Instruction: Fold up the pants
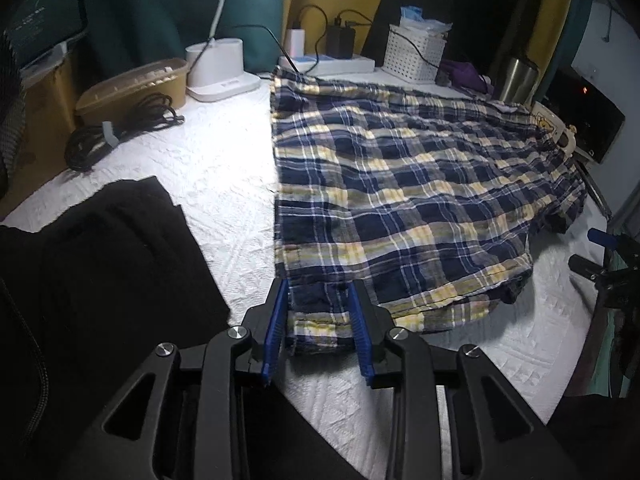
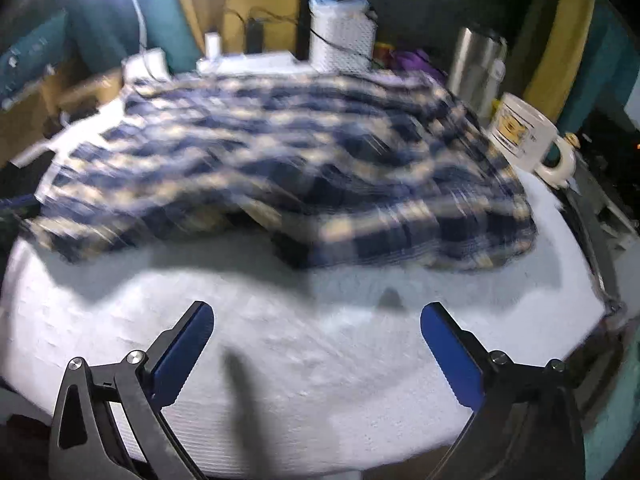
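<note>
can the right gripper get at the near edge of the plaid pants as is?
Probably yes. The right gripper is open and empty over bare white cover; nothing lies between it and the plaid pants. The view is blurred, so the exact hem is unclear.

A counter covered by white textured cloth is seen carrying plaid pants spread flat, a black garment, coiled black cable, a white basket, steel tumbler and mug.
</note>
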A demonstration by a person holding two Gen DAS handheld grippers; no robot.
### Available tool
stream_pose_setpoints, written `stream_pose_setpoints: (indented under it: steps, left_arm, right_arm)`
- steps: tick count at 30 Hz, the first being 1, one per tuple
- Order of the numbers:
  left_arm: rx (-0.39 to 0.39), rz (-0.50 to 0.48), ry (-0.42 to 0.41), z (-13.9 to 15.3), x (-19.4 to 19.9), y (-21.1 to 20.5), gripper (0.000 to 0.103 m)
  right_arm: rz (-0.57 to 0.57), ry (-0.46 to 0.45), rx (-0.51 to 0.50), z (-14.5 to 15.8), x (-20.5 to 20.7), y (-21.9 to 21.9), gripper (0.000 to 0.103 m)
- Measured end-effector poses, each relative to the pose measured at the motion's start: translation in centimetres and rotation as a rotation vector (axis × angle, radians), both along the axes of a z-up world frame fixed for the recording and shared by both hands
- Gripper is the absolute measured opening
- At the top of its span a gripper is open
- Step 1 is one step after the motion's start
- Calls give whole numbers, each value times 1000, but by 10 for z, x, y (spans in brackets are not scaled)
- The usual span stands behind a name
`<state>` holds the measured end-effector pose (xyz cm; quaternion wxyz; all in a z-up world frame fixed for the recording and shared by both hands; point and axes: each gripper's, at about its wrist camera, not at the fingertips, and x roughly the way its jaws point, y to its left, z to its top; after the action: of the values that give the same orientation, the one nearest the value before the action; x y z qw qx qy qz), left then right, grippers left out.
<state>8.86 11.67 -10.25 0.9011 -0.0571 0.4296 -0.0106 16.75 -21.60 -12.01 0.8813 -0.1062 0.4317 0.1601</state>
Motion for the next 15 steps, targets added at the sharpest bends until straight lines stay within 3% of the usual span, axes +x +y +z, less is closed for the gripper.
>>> stream_pose_setpoints:
  steps: [4, 8, 10, 12, 15]
  left_arm:
    - [0, 20, -24, 9, -7, 7, 30]
    - [-15, 29, -45, 15, -11, 14, 30]
    - [-21, 28, -50, 17, -13, 16, 30]
    - [-25, 23, -52, 17, -14, 17, 30]
    - [-32, 12, -52, 16, -15, 18, 30]
  right_arm:
    - [84, -49, 46, 18, -8, 35, 103]
    - [194, -18, 93, 20, -13, 76, 101]
    - [249, -4, 107, 18, -14, 96, 90]
    - [286, 4, 112, 17, -18, 112, 73]
    - [343, 15, 101, 15, -19, 133, 59]
